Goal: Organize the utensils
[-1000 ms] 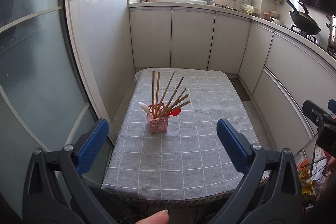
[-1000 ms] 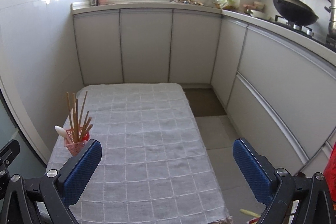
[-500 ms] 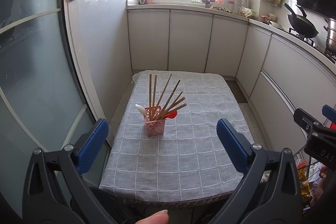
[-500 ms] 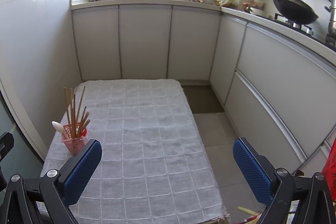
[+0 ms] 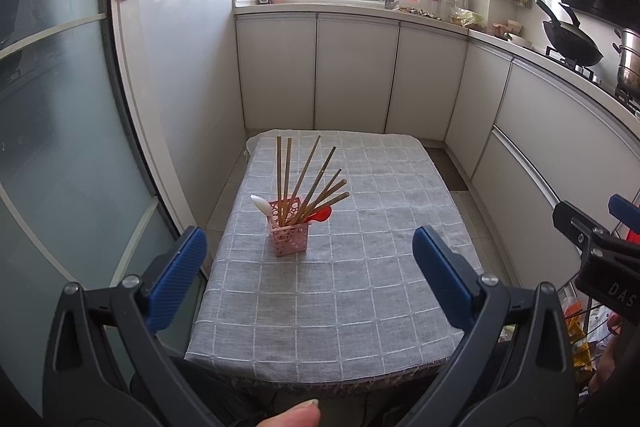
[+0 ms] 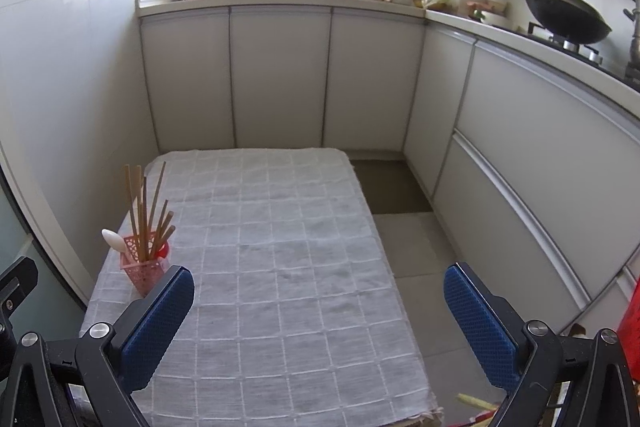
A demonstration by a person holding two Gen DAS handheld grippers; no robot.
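Observation:
A pink perforated holder (image 5: 289, 234) stands on the left part of a table with a grey checked cloth (image 5: 360, 267). It holds several wooden chopsticks (image 5: 310, 177), a white spoon (image 5: 261, 203) and a red spoon (image 5: 320, 215). The holder also shows in the right wrist view (image 6: 142, 267), at the table's left edge. My left gripper (image 5: 310, 273) is open and empty, held above the near end of the table, well short of the holder. My right gripper (image 6: 318, 311) is open and empty over the table's near right part.
White cabinets (image 5: 352, 75) with a sink counter run behind the table and along the right wall. A wok (image 6: 568, 19) sits on the stove at right. A frosted glass door (image 5: 60, 147) is at left. Tiled floor (image 6: 416, 247) lies right of the table.
Both grippers have drawn back and up from the table, so the holder and table look smaller and farther. Both stay open and empty.

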